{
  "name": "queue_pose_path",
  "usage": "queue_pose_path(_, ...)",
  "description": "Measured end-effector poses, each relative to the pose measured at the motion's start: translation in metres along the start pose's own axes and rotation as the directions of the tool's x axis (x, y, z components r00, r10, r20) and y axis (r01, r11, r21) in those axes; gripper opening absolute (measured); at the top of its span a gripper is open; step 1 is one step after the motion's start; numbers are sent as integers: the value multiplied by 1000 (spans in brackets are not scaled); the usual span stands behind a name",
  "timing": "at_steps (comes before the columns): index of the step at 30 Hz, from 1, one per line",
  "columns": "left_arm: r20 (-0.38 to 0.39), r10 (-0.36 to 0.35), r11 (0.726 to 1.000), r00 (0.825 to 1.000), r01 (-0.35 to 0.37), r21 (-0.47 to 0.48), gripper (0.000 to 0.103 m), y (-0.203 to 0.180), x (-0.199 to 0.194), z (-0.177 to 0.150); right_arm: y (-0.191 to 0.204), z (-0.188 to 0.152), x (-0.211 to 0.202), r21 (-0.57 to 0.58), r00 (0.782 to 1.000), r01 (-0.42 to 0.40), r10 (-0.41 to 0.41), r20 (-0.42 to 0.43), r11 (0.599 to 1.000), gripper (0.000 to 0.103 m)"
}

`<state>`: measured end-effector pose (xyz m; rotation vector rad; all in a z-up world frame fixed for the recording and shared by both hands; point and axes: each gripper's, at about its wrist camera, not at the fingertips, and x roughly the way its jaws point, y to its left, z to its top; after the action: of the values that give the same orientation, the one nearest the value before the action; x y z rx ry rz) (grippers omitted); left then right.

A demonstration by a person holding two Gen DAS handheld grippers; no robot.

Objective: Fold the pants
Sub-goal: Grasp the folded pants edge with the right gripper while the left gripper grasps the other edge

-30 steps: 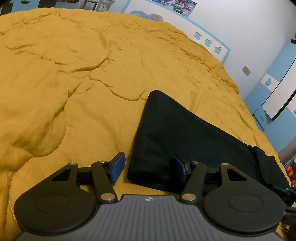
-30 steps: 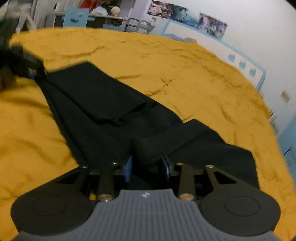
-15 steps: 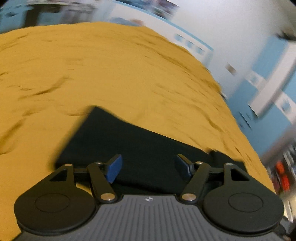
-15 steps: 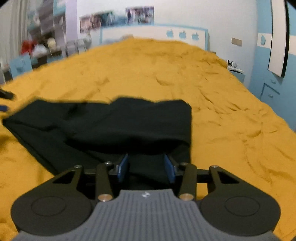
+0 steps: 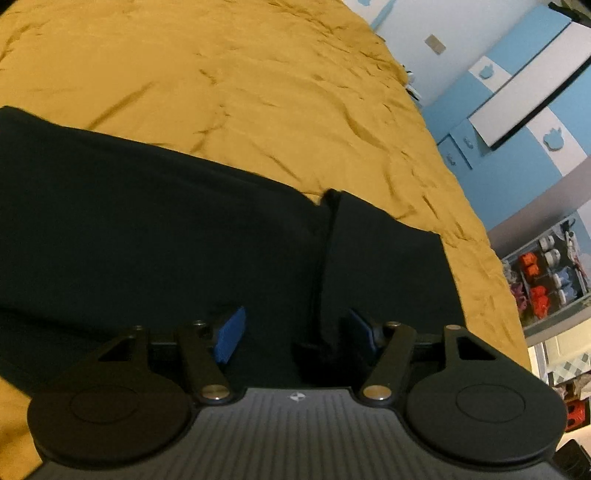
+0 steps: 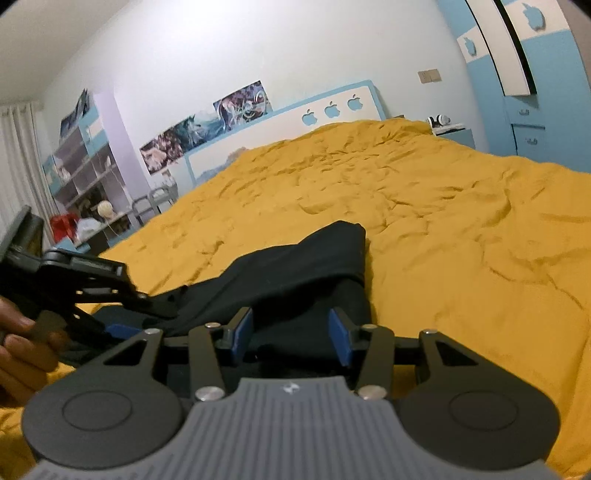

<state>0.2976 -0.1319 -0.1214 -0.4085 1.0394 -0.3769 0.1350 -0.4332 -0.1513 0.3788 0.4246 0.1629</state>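
On wrinkled mustard bedspread (image 6: 461, 221): black pants (image 5: 147, 229); left hand-held gripper (image 5: 295, 332) spread, right hand-held gripper (image 6: 291, 332) half-spread over cloth.

**No readable writing, only emblems**

No words or numbers can be read. Three blue apple-shaped cut-outs mark the white, blue-edged headboard (image 6: 332, 110); similar apple shapes sit on the blue-and-white wardrobe doors (image 6: 532, 16). The wall posters (image 6: 207, 122) show pictures only.

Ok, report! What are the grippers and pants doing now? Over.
Left gripper open over pants. Right gripper open, jaws astride the fabric. Pants folded on bedspread. Nothing in the way.
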Motion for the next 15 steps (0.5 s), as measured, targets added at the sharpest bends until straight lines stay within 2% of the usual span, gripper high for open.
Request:
queue_pose_path(3, -24, -34, 999, 999, 34, 9, 69, -10, 4, -3, -3, 0, 1, 13, 1000, -13, 13, 4, 1000, 42)
queue_pose_path(5, -36, -26, 999, 999, 27, 26, 48, -15, 8, -5, -5, 0, 2, 22, 1000, -20, 20, 7, 1000, 42)
queue_pose_path(7, -20, 19, 999, 1000, -19, 32, 35, -20, 8, -5, -5, 0, 2, 25, 1000, -23, 23, 10, 999, 42)
queue_pose_path(9, -6, -7, 1000, 1000, 7, -4, 14, -16, 6, -4, -4, 0, 2, 17, 1000, -20, 19, 15, 1000, 42)
queue_pose_path(10, 7, -35, 999, 999, 35, -34, 9, -14, 2, -5, -2, 0, 1, 9, 1000, -17, 17, 20, 1000, 42)
queue_pose_path(12, 80, -86, 992, 993, 93, -81, 7, -10, -15, -8, 3, 0, -2, -19, 999, -5, 6, 41, 1000, 43)
queue_pose_path(14, 168, -162, 979, 972, 180, -100, 6, -5, -38, -12, 8, 1, -8, -42, 998, -8, 11, 65, 999, 43)
queue_pose_path(15, 192, -178, 974, 965, 201, -103, 6, -3, -46, -14, 10, 1, -11, -46, 997, -15, 18, 73, 999, 43)
